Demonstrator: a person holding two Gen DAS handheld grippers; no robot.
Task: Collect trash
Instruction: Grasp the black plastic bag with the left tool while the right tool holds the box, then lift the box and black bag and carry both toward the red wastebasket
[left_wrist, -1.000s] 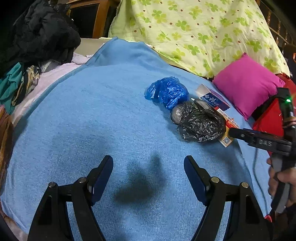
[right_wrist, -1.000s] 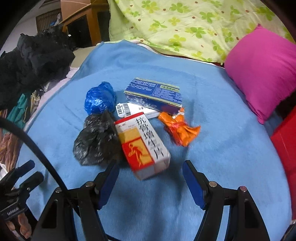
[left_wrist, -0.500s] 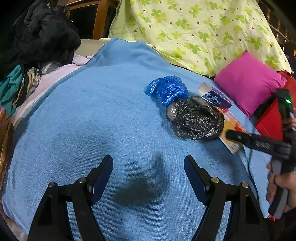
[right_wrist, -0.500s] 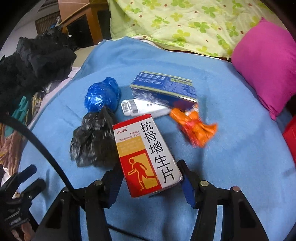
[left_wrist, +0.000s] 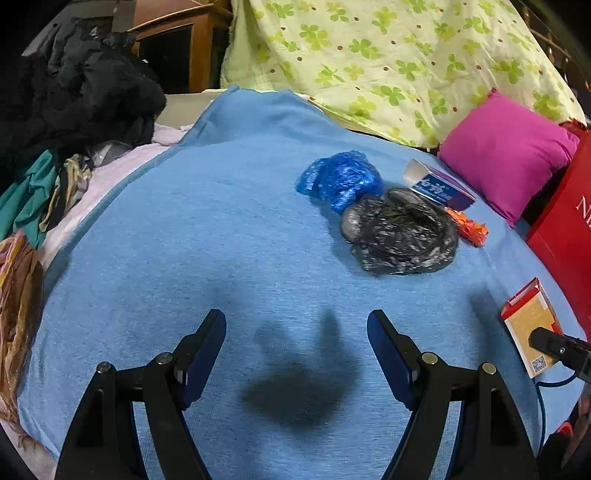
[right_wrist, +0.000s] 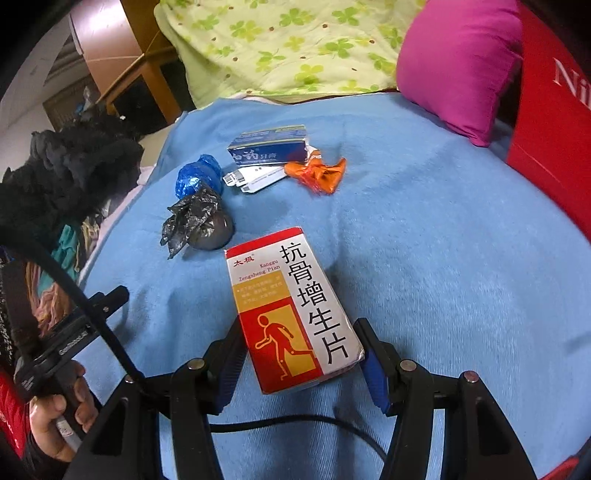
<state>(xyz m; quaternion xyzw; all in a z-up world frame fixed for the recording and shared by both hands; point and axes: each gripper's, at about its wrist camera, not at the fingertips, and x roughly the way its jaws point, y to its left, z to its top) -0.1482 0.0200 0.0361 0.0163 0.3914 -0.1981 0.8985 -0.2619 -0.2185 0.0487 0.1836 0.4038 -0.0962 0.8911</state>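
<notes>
Change: the red-and-white medicine box (right_wrist: 291, 310), which lay flat among the litter a second ago, is now off the blanket and well apart from the pile, raised clear in the right gripper (right_wrist: 301, 360).
Right gripper: jaws closed onto the medicine box, one pad on each long side near its lower end.
Left gripper (left_wrist: 297, 354): jaws wide apart with nothing between them, above bare blanket, as in the earlier frames; its shadow lies on the cloth just ahead.
Medicine box: stiff cardboard, rectangular, glossy print with a running figure; in the left view only its end and side (left_wrist: 530, 326) show, partly behind the right gripper's tip.
Remaining trash: crumpled black plastic bag (left_wrist: 400, 236), shiny and wrinkled; balled blue plastic bag (left_wrist: 341, 181) touching it; blue toothpaste carton (right_wrist: 267, 147); crinkled orange wrapper (right_wrist: 319, 173); a flat white packet (right_wrist: 255, 179) partly under the carton.
Surface: soft, fuzzy blue blanket (left_wrist: 184, 240).
Surroundings: magenta pillow (left_wrist: 506, 151), clover-print quilt (left_wrist: 388, 59), heaped dark clothes (left_wrist: 74, 88).
Cut off: red bag (right_wrist: 550, 110) at the right edge, its white lettering truncated.
</notes>
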